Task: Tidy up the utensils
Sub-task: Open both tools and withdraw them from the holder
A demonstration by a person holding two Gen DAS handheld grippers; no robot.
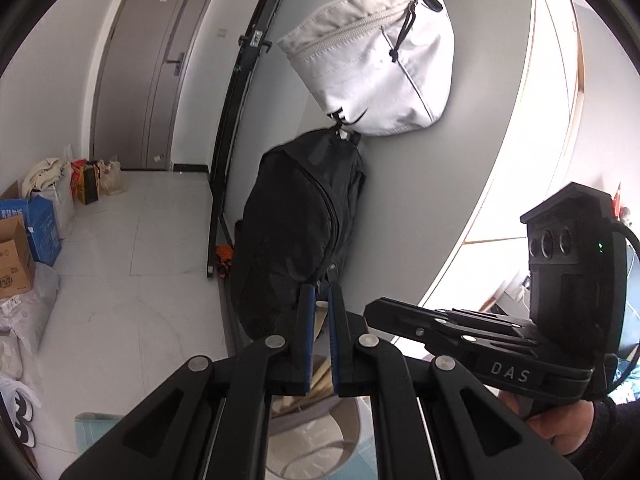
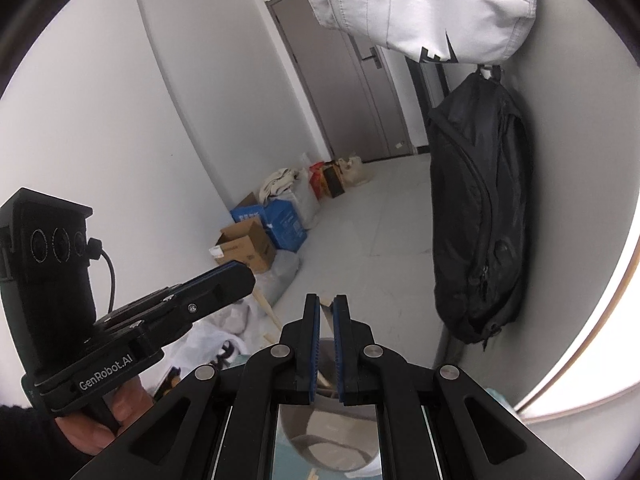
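Observation:
Both grippers are raised and point at the wall and the hallway, not at the work surface. My left gripper (image 1: 320, 300) has its blue-padded jaws nearly together with nothing between them. My right gripper (image 2: 327, 304) looks the same, narrow gap, empty. Below the left jaws I see part of a shiny metal bowl (image 1: 320, 436) with pale wooden sticks (image 1: 316, 376), perhaps chopsticks, by it. The bowl also shows under the right jaws (image 2: 332, 440). Each view shows the other gripper from the side, held in a hand: the right (image 1: 376, 308) and the left (image 2: 244, 280).
A black backpack (image 1: 296, 232) and a white bag (image 1: 372, 56) hang on the grey wall ahead. Cardboard and blue boxes (image 2: 264, 232) and bags line the white tiled floor by a grey door (image 1: 156, 64). A teal mat edge (image 1: 96, 428) lies below.

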